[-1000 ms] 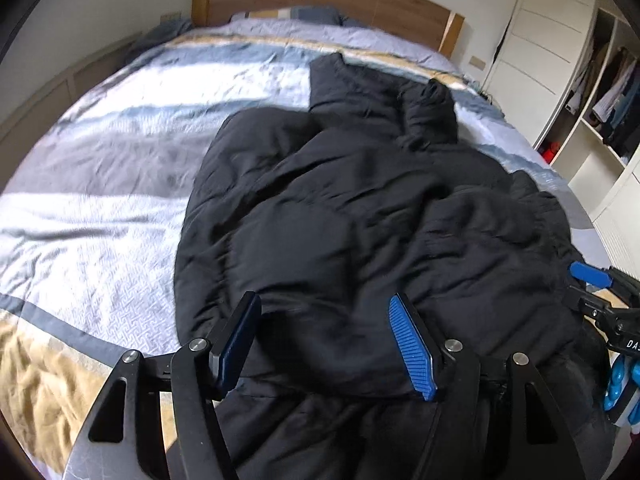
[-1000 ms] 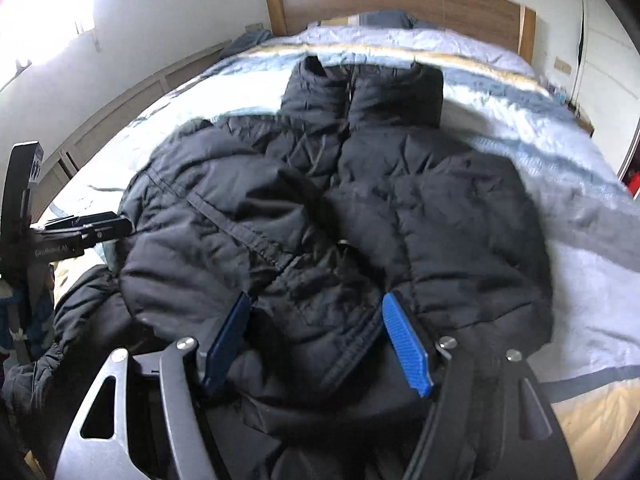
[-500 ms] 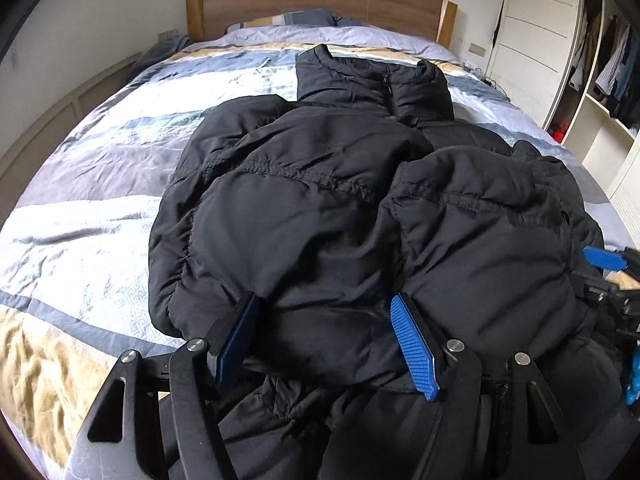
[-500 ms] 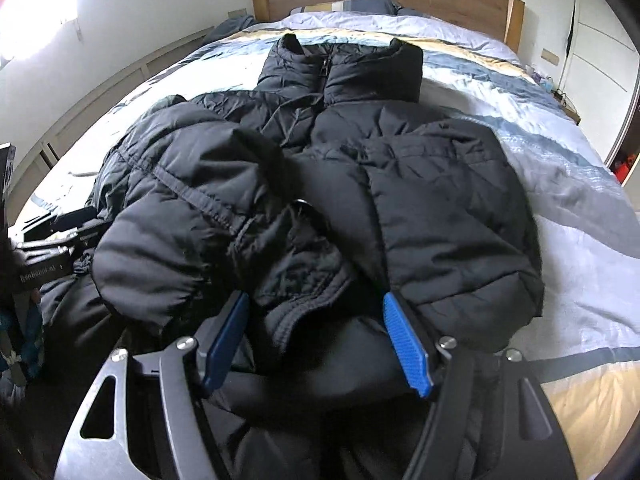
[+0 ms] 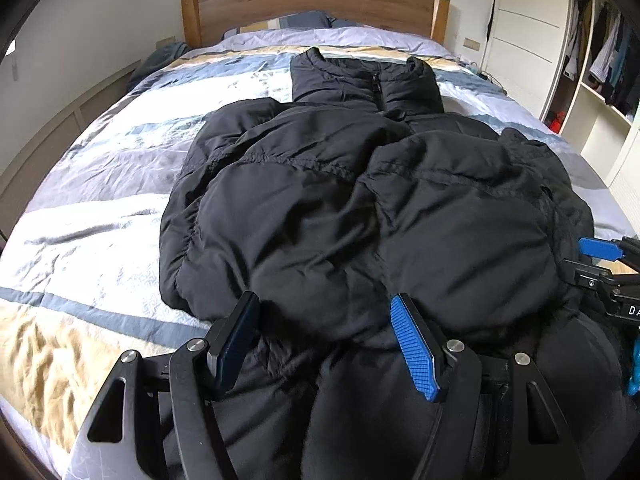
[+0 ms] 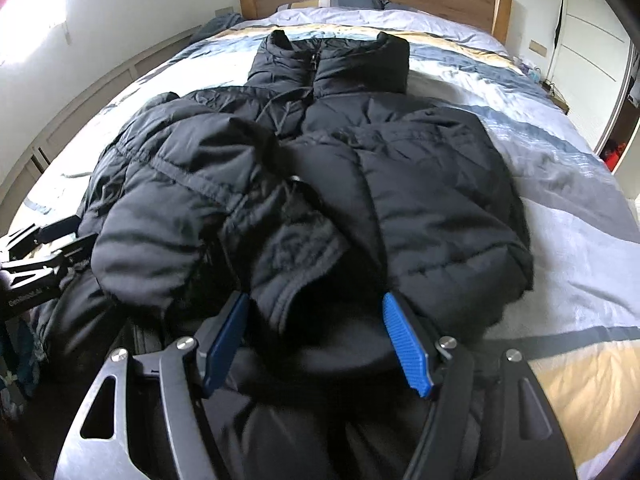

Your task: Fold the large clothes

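A large black puffer jacket (image 5: pixel 360 208) lies on the bed with its collar toward the headboard and both sleeves folded in across its front. It also shows in the right wrist view (image 6: pixel 320 184). My left gripper (image 5: pixel 328 344) is open, its blue pads wide apart over the jacket's near left hem. My right gripper (image 6: pixel 316 336) is open over the near right hem, above a sleeve cuff (image 6: pixel 296 264). Neither holds cloth. Each gripper shows at the edge of the other's view.
The bed (image 5: pixel 100 208) has a striped blue, white and tan cover and a wooden headboard (image 5: pixel 312 4). An open wardrobe (image 5: pixel 600 60) with hanging clothes stands to the right. A low wall ledge (image 6: pixel 100 92) runs along the left.
Both views have pulled back toward the foot of the bed and levelled out. The jacket's sleeves have settled across its front. Both grippers stayed open.
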